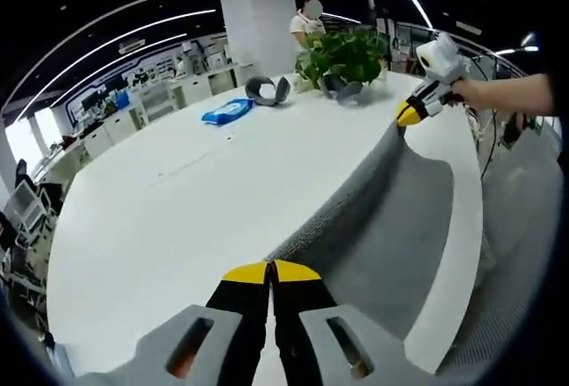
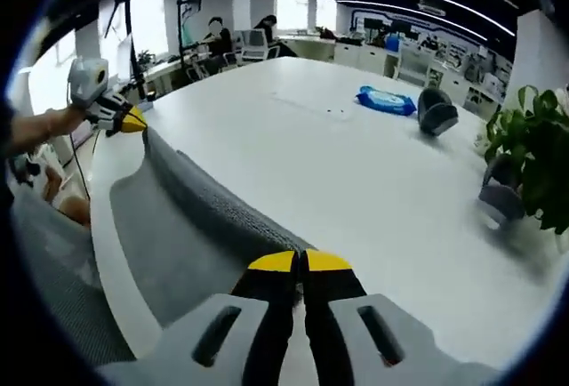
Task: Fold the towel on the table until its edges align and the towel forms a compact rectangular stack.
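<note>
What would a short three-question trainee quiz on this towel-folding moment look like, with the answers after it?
1. True or false: both tools are shut on the grey towel.
2. Multiple choice: what lies on the white table nearest the blue packet? A) a grey curved item B) a red mug C) a laptop
3. Fill in: the towel edge runs taut between the left tool and the ____ tool.

Key:
1. True: in each view that tool's yellow tips are closed on a towel corner, as with the right tool.
2. A, the grey curved item.
3. right; beyond it stands a green plant.
</note>
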{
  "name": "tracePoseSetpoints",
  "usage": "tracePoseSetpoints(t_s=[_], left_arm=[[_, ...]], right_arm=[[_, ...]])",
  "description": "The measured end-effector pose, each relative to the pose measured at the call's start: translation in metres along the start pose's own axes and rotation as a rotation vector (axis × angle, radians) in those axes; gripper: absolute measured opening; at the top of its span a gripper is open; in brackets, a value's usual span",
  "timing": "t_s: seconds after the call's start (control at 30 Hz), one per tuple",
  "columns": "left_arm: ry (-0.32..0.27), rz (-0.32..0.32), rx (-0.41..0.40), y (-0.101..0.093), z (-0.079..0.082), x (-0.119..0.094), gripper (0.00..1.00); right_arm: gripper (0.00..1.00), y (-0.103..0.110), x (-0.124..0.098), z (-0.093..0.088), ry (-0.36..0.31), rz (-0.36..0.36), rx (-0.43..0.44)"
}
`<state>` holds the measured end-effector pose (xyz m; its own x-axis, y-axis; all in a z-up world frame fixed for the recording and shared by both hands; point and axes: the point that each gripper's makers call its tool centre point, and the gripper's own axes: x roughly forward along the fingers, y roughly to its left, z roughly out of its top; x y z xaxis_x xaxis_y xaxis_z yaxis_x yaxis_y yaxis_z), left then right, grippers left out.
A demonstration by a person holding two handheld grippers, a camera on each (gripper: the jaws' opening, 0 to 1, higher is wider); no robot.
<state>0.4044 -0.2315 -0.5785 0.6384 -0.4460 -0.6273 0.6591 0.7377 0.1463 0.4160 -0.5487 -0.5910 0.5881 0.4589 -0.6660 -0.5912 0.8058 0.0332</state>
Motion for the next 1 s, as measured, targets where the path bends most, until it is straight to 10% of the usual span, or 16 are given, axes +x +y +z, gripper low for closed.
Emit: tracePoseSetpoints(t_s=[0.53, 1.0], left_arm=[[0.08, 0.009, 0.027, 0.007, -0.017, 0.034, 0.01], [0.011, 0.045, 0.04, -0.014, -0.003, 0.012, 0.09]], right_arm=[[0.02, -0.009, 0.033, -0.016, 0.056, -0.059, -0.076], [0.04, -0.01, 0.004, -0.005, -0.022, -0.102, -0.067]])
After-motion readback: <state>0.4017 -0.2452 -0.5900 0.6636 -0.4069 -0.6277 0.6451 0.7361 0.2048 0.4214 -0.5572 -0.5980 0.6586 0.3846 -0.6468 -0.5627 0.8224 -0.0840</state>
